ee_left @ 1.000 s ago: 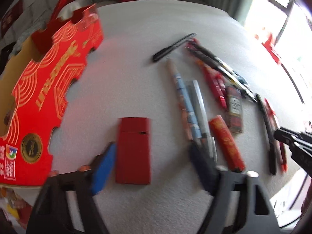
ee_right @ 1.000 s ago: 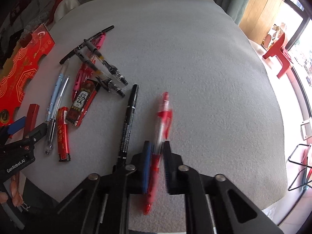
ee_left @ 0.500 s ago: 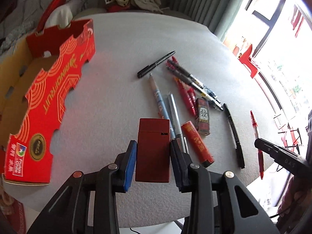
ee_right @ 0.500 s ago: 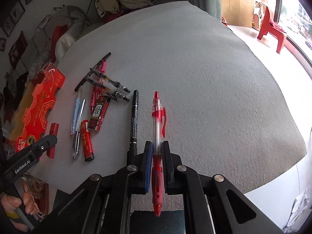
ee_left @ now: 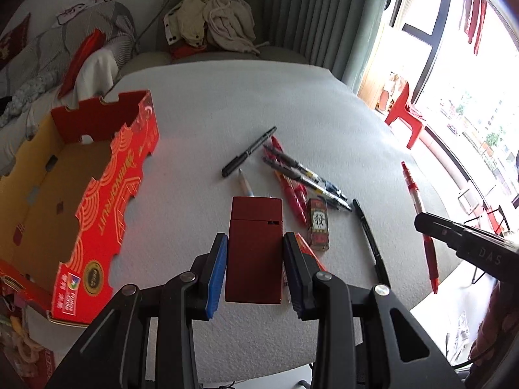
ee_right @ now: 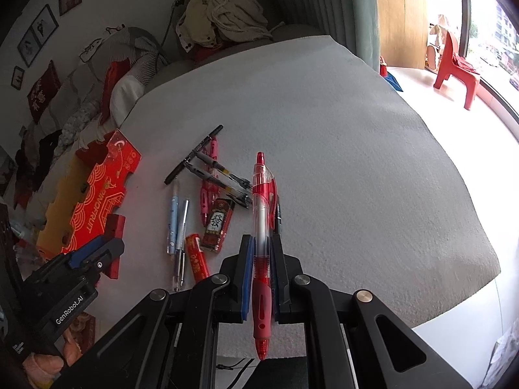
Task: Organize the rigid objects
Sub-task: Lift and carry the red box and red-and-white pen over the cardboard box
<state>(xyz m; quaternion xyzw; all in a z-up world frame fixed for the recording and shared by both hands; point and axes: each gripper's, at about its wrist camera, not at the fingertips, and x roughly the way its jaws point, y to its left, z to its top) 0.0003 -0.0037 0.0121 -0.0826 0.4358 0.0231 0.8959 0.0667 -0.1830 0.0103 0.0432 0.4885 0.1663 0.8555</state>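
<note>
Centre of right wrist frame: right gripper [ee_right: 261, 267] pinches red pen [ee_right: 262, 253], long axis vertical, tip toward bottom edge. Left gripper [ee_left: 254, 270] clamps upright red case [ee_left: 254, 249], lower centre, above white table [ee_left: 201, 149].

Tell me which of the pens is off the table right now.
The red gel pen, clamped between the right gripper fingers and pointing away from the camera. Every other pen, such as the black marker and the pale blue pen, lies flat on the table.
</note>
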